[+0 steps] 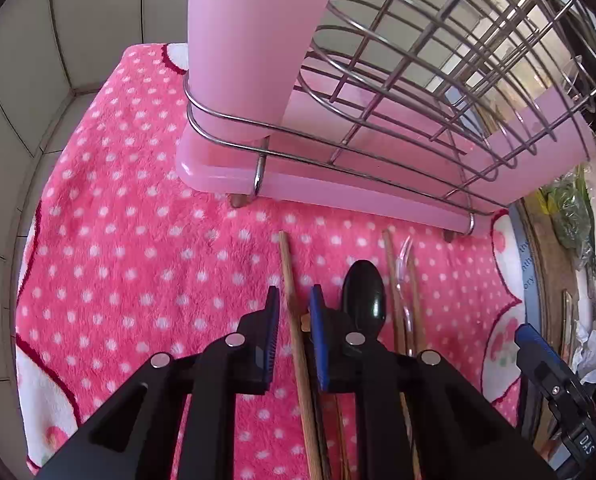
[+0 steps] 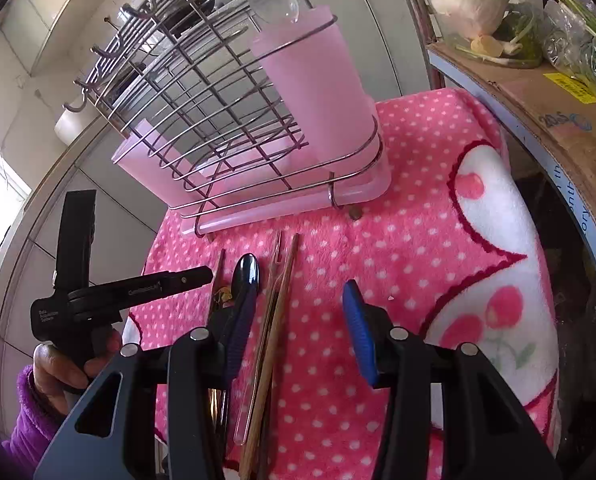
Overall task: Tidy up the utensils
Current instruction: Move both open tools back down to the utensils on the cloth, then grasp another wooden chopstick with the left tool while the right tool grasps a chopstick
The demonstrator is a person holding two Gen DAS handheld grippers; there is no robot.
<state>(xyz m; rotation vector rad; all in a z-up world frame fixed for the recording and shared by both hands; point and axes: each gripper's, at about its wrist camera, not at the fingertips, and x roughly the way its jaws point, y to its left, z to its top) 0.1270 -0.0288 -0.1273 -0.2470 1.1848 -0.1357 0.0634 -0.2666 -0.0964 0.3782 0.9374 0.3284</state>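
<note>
— Pink fleece blanket [image 1: 138, 240] with white dots lies under everything. What have your tongs got?

— My left gripper [image 1: 294, 312] stands narrow, its blue pads either side of a wooden chopstick [image 1: 294, 300] lying on the blanket. From this angle I can't be sure the pads actually press on it.

— And the other utensils?

— A black spoon [image 1: 363, 292] lies just right of that chopstick, then a clear plastic utensil [image 1: 403, 264] between two more chopsticks [image 1: 391, 280].

— Your right gripper [image 2: 298, 312]?

— Half open, holding nothing, hovering above the blanket beside the utensils.

— The holder?

— A wire rack [image 2: 202, 120] on a pink tray [image 2: 290, 204], with a pink cup [image 2: 317, 96] at its corner, stands just beyond the utensils.
</note>
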